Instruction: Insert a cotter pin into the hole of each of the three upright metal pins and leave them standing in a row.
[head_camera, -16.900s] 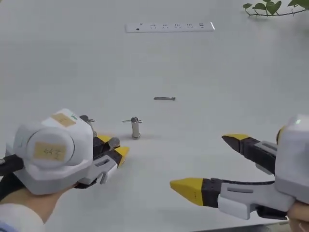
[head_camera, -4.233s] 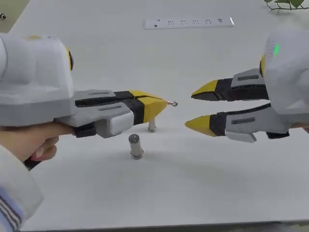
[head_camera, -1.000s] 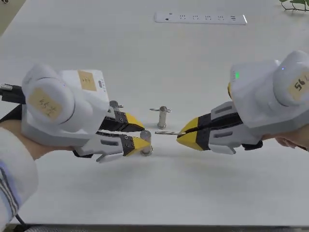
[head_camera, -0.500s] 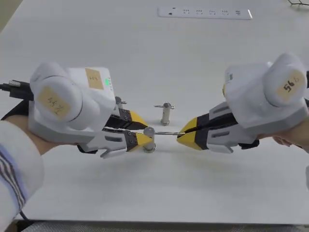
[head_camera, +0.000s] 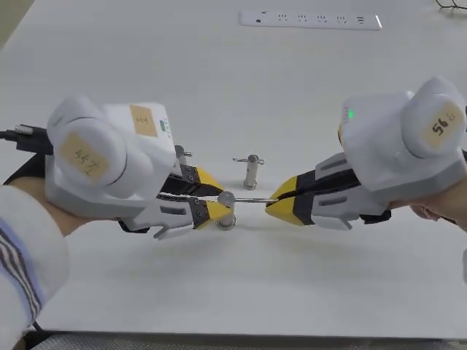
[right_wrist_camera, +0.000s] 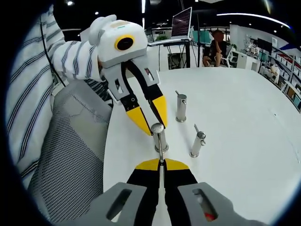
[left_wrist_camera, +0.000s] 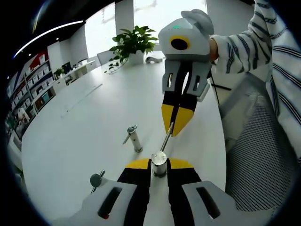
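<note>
**Cotter pin (head_camera: 252, 200) at the head of the near metal pin (head_camera: 227, 198)**

The right gripper (head_camera: 274, 200) has its jaws pressed together on the cotter pin. The cotter pin lies level above the table (head_camera: 219, 95), and its free end touches the near metal pin just under the head. Whether that end is in the hole cannot be told.

The left gripper (head_camera: 217, 198) clamps the same metal pin from the other side. In the left gripper view both yellow tips sit against the pin's sides, and it stands upright on the table.

A second ago a clear gap lay between the cotter pin's end and the metal pin. Half a second ago they had just met, and little differs since. Four seconds ago the left gripper held the cotter pin in the air while the right gripper's jaws were spread.

Behind stand the second metal pin (head_camera: 252, 175) and the third metal pin (head_camera: 179, 152), which is partly hidden by the left gripper. Both are upright, each with a fitted cotter pin (head_camera: 248, 160) through its top. A power strip (head_camera: 310, 19) lies far across the table.
</note>
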Demonstrator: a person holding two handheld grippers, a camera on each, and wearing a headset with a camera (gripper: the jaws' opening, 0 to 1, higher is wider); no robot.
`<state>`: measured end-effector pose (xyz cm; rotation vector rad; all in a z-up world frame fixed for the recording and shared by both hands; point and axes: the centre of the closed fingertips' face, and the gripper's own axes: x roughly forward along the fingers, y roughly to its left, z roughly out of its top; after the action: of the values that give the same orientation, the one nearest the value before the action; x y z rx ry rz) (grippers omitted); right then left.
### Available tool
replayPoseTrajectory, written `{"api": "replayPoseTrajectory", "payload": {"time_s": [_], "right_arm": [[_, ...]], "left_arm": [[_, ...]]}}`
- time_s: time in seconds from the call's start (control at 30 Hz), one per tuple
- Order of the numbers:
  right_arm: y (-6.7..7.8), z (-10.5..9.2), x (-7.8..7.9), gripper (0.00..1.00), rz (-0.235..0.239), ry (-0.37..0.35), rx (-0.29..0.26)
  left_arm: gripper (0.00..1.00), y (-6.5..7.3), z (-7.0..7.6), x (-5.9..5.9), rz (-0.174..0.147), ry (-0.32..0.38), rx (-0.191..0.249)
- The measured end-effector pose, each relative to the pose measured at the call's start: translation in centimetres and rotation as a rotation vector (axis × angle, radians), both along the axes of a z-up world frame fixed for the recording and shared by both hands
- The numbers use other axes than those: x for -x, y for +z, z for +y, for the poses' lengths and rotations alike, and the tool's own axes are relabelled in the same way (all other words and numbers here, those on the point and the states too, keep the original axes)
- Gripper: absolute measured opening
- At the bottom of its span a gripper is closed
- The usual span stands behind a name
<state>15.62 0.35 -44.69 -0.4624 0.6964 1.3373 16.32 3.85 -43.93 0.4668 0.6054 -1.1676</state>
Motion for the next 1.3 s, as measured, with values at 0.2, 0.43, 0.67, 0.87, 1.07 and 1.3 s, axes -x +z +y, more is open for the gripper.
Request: {"api": "replayPoseTrajectory", "payload": {"time_s": [0.2, 0.43, 0.67, 0.87, 1.07, 1.3], "right_arm": [[-0.6, 0.3, 0.0, 0.00, -0.010, 0.023, 0.021], [-0.9, 0.8, -0.5, 0.00, -0.027, 0.022, 0.037], [-1.1, 2.4, -0.8, 0.00, -0.035, 0.022, 0.015], [-0.9, 3.4, -0.9, 0.09, -0.086, 0.031, -0.014], [-0.6, 2.6, -0.8, 0.17, -0.085, 0.028, -0.014], [-0.2, 2.0, -0.6, 0.08, -0.075, 0.002, -0.028]], "left_arm": [[0.09, 0.0, 0.0, 0.0, -0.001, 0.002, -0.003], [0.09, 0.0, 0.0, 0.0, 0.001, 0.016, 0.003], [0.09, 0.0, 0.0, -0.1, 0.011, 0.028, 0.007], [0.09, -0.1, 0.0, -0.1, 0.007, 0.028, 0.003], [0.09, -0.1, -0.1, -0.1, 0.008, 0.027, 0.002], [0.09, -0.1, -0.2, -0.1, 0.002, 0.028, -0.007]]}}
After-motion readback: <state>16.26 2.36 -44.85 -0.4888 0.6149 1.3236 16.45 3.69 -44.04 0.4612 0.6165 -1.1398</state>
